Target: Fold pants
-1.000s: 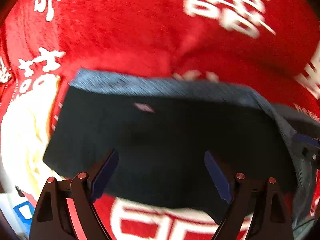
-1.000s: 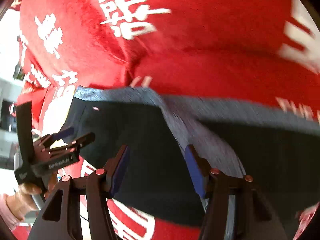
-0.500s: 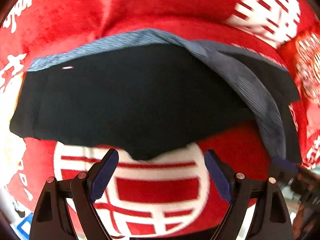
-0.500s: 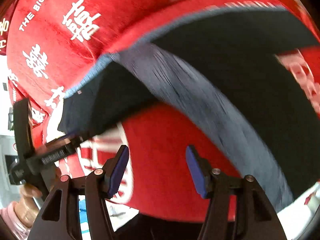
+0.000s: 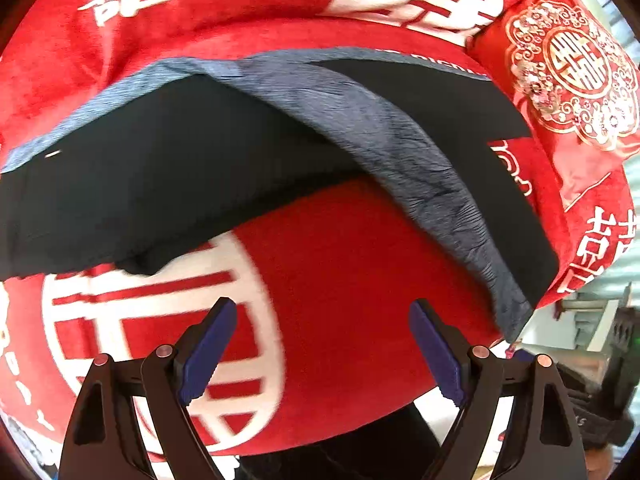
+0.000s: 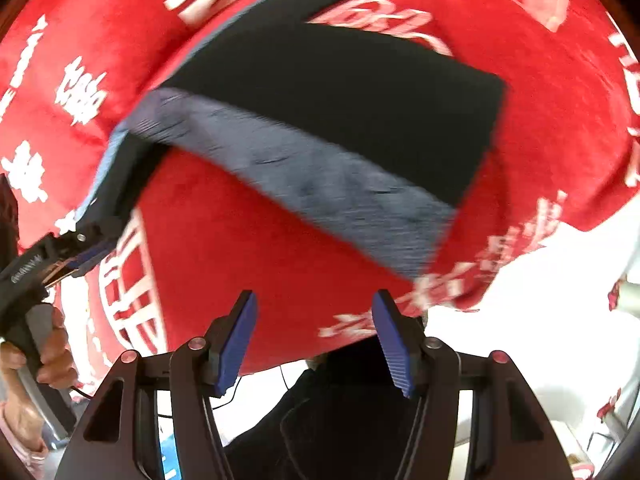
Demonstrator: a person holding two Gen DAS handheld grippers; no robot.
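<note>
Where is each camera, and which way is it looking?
Left wrist: sits on the left gripper, looking down past its open blue fingers at the dark pants on the red blanket.
Right wrist: sits on the right gripper, looking down at the same pants; a hand holding the left gripper shows at left.
Shared: pants, blanket.

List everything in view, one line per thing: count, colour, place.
pants: one, black with a grey-blue band, spread on the blanket in a V.
blanket: one, red with white characters, under the pants.
cushion: one, red with gold embroidery, upper right in the left wrist view.
left gripper: one, black with blue pads, jaws open over bare blanket.
right gripper: one, black with blue pads, jaws open and empty, near the blanket's edge.
hand: one, on the left gripper's handle.
</note>
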